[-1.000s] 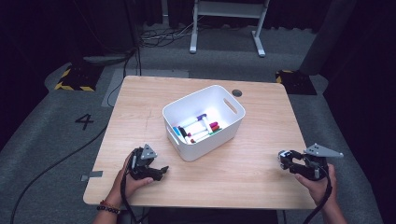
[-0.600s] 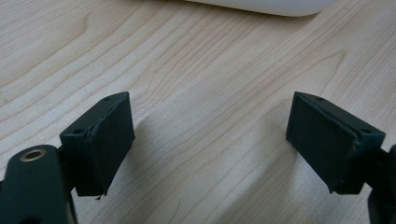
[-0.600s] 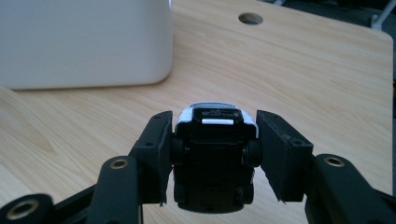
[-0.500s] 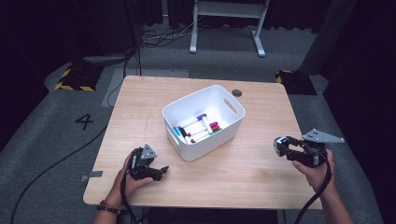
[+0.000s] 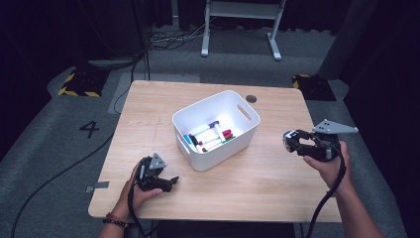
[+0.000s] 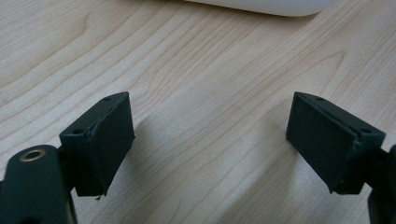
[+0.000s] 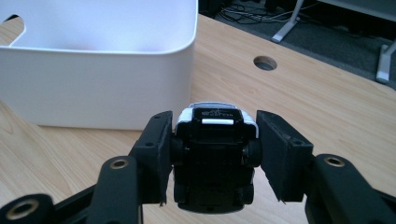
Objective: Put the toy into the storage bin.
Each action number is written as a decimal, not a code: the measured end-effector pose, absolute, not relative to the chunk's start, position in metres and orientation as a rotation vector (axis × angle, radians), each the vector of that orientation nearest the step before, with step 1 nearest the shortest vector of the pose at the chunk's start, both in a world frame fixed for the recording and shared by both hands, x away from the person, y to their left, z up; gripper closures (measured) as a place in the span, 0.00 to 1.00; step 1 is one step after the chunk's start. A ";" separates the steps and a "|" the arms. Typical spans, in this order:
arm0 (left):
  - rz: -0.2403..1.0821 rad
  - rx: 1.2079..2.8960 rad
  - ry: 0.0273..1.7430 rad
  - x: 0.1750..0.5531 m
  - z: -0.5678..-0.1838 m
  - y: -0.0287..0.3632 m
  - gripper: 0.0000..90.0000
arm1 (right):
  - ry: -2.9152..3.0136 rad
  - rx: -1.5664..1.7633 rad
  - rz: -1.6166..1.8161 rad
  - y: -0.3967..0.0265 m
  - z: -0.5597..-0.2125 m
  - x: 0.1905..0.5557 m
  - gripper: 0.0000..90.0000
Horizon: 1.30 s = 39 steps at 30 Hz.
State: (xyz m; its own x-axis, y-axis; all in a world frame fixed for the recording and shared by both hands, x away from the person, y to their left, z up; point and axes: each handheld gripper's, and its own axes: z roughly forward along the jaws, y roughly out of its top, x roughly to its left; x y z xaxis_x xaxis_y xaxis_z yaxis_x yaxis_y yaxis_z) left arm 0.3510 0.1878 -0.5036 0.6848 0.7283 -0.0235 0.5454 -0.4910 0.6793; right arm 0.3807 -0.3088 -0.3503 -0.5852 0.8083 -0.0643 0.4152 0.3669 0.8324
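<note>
The right gripper (image 5: 292,140) pinched a small black-and-white toy car (image 7: 212,154) between its pads, held above the counter (image 5: 262,183) at about four o'clock from the white basket (image 5: 198,161). In the right gripper view the car's underside faced the camera, wheels against both pads, with the basket wall behind it at eleven o'clock. The basket held several markers (image 5: 210,136). The left gripper (image 5: 166,184) rested on the counter at seven o'clock from the basket, its jaws spread wide over bare wood.

Table (image 5: 277,178) pale matt wood; basket (image 5: 198,153) smooth white plastic; toy car (image 7: 212,154) glossy black plastic.
</note>
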 end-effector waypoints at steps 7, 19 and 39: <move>0.352 2.220 0.974 0.351 -0.504 0.188 0.17 | 2.179 1.021 1.139 -0.295 -0.338 0.392 0.54; 0.352 2.220 0.973 0.351 -0.504 0.188 0.17 | 2.174 0.967 1.175 -0.266 -0.316 0.411 0.54; 0.352 2.221 0.973 0.351 -0.504 0.188 0.17 | 2.212 0.877 1.220 -0.215 -0.296 0.434 0.54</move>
